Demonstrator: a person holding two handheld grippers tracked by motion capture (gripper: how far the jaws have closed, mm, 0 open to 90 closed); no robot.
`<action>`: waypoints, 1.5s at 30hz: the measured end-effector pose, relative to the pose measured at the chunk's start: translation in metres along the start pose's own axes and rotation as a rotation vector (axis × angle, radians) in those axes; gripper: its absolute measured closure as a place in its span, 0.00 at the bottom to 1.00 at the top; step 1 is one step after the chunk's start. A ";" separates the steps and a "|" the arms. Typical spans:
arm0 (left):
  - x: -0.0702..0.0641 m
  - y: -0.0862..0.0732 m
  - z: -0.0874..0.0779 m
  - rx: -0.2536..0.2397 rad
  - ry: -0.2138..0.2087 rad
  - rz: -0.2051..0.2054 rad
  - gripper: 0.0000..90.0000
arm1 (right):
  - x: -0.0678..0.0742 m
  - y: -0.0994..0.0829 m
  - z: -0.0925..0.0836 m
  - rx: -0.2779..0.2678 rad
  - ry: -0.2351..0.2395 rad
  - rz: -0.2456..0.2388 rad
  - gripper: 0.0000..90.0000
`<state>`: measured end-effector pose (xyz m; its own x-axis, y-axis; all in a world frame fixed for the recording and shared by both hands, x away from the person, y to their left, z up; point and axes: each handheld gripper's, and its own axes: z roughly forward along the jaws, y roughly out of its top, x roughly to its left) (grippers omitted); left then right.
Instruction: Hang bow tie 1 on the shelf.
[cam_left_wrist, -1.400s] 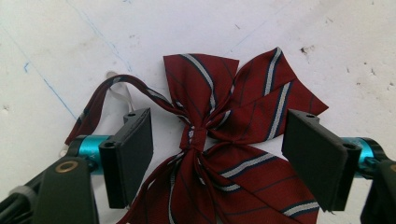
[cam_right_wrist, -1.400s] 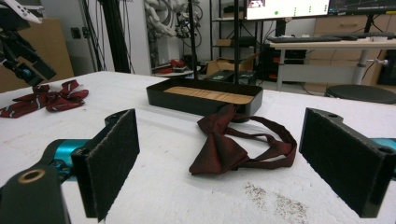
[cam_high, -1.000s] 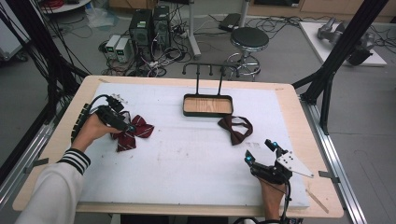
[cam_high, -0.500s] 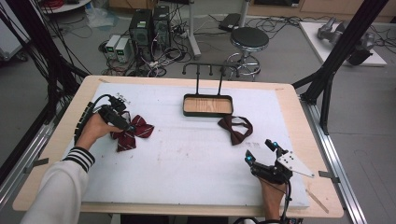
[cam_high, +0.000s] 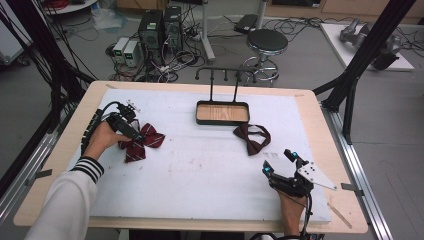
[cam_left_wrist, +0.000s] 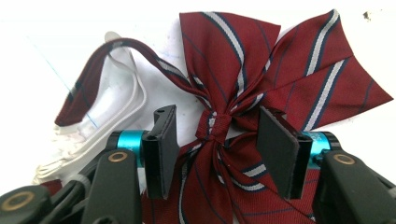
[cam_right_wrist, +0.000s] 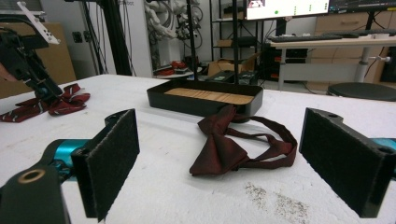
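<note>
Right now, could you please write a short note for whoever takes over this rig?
Left gripper: down over the striped bow tie, jaws either side of its knot and just been closing; pads not yet pressing.
Right gripper: open, empty, low at the near right of the table, pointed at the plain bow tie.
Things: striped tie lies at the left, plain tie beside the tray, which is empty.
Done: neither tie lifted.
Left: probably grip the striped tie at the knot, then handle the plain one; the rack above the tray looks a likely goal.
</note>
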<state>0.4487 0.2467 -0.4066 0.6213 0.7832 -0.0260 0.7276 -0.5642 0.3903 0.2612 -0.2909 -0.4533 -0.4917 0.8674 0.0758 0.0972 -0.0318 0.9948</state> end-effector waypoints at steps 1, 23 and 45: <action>0.000 0.000 0.000 0.006 0.001 -0.004 0.55 | 0.000 0.000 0.000 0.000 0.000 0.002 0.12; -0.002 0.000 0.004 0.027 0.018 -0.021 0.83 | 0.000 0.000 0.000 -0.003 0.000 0.012 0.12; -0.002 -0.004 0.001 -0.023 0.026 -0.010 0.84 | 0.000 0.000 0.000 -0.002 -0.001 0.006 0.12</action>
<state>0.4445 0.2471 -0.4087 0.6057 0.7957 -0.0064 0.7268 -0.5500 0.4114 0.2612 -0.2912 -0.4534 -0.4898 0.8680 0.0819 0.0985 -0.0383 0.9944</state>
